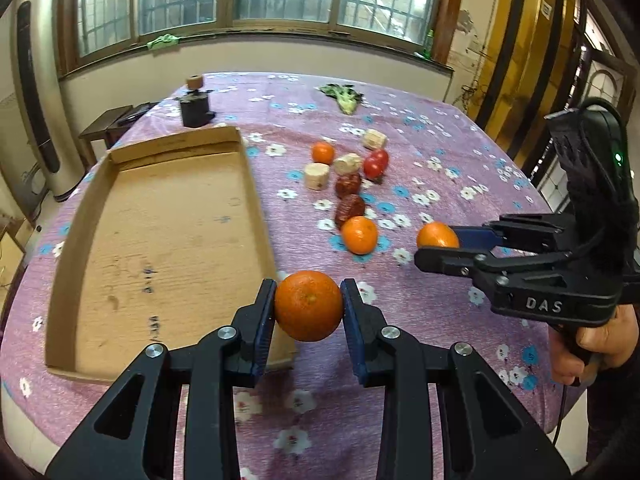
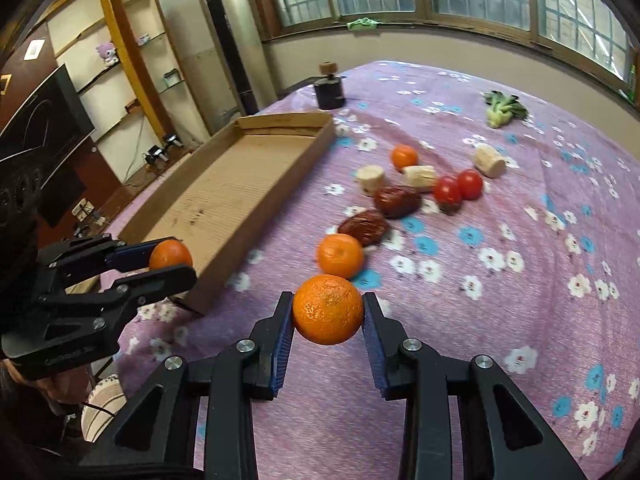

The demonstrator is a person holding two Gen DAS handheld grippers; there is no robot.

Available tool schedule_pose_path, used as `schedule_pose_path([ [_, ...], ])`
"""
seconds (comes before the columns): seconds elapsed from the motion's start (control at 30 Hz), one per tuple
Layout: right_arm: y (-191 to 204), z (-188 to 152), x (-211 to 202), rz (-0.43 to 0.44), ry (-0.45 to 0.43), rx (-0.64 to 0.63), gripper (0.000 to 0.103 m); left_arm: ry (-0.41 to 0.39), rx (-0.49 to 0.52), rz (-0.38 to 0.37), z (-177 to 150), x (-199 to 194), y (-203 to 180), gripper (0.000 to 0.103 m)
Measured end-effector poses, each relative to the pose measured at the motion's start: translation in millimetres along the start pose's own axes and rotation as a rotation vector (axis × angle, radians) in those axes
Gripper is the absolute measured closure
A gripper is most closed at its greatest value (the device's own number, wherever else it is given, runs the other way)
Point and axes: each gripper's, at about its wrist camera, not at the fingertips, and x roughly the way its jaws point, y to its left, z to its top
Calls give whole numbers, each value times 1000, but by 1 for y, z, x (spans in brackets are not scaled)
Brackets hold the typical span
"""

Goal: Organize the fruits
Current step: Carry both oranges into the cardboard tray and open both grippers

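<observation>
My left gripper (image 1: 309,305) is shut on an orange mandarin (image 1: 309,305), held above the near right corner of the shallow cardboard tray (image 1: 168,236). It also shows in the right wrist view (image 2: 173,261) at the left. My right gripper (image 2: 328,310) is shut on a second mandarin (image 2: 328,309), held above the cloth. It also shows in the left wrist view (image 1: 440,246) at the right. Two more mandarins (image 2: 340,255) (image 2: 404,157), two dates (image 2: 365,227), two tomatoes (image 2: 458,188) and banana pieces (image 2: 371,178) lie on the cloth.
The table has a purple flowered cloth (image 2: 500,320). The tray (image 2: 224,200) is bare inside. A green vegetable (image 2: 502,109) lies at the far side. A black grinder (image 2: 329,87) stands behind the tray. A tall fan (image 2: 230,36) stands beyond the table.
</observation>
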Motion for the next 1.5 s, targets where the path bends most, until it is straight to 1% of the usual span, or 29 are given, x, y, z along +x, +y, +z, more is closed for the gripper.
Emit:
schedule_pose_path([
  [0.5,44,19,16,85,-4,-43,69,-9,-65,70,-4,-4,44,73],
  [0.73,76,32,34,150,-1,-79,69,-11,-110,110,-7,-6,75,73],
  [0.83,89,37,44,165,7,-102,69,-6,-130,128,-9,-6,88,73],
  [0.97,108,40,62,176,46,-142,69,18,-148,147,-12,-1,104,73],
  [1.13,126,40,89,165,111,-197,69,59,-141,159,-14,8,115,73],
  [1.5,138,37,125,138,229,-275,69,160,-140,155,-23,30,130,73],
])
